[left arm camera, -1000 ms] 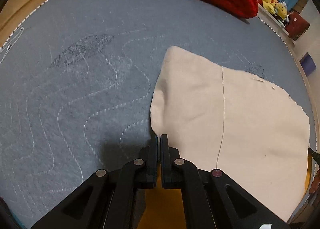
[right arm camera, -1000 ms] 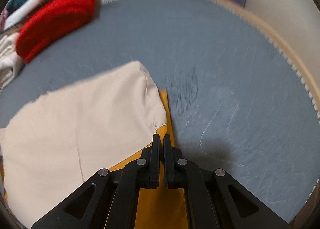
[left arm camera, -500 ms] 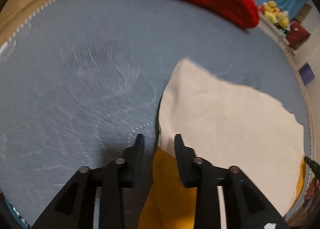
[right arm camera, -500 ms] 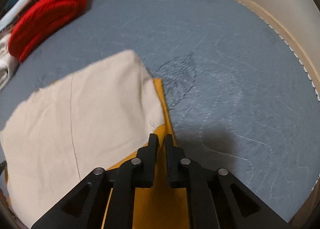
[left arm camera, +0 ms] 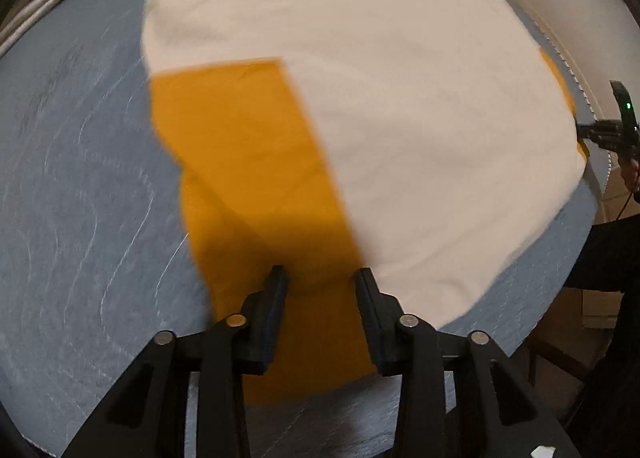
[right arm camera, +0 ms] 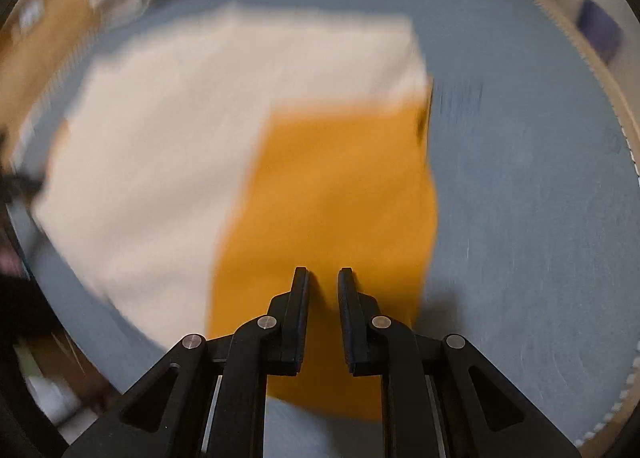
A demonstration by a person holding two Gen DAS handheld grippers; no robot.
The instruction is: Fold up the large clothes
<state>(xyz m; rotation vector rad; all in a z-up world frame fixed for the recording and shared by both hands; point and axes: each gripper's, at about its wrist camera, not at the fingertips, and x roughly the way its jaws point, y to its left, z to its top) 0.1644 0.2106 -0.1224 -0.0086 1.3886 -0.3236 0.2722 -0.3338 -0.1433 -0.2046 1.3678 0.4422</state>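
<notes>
Grey quilted bedcover [left arm camera: 72, 186] is seen carrying the cream-and-mustard garment [left arm camera: 400, 110], spread from centre toward twelve o'clock. Left gripper [left arm camera: 320, 278] is parted, nothing clamped, jaws just opened. Right gripper [right arm camera: 323, 278] is narrowly parted, likewise empty, over mustard cloth.

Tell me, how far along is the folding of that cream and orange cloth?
Partly done. The cream part already lies folded over the orange part on the blue-grey quilt. Nothing is in hand: the left claw and right claw have just opened, and both gape above the orange strip without pinching it. That strip still sticks out uncovered, so at least one more fold looks likely.
</notes>
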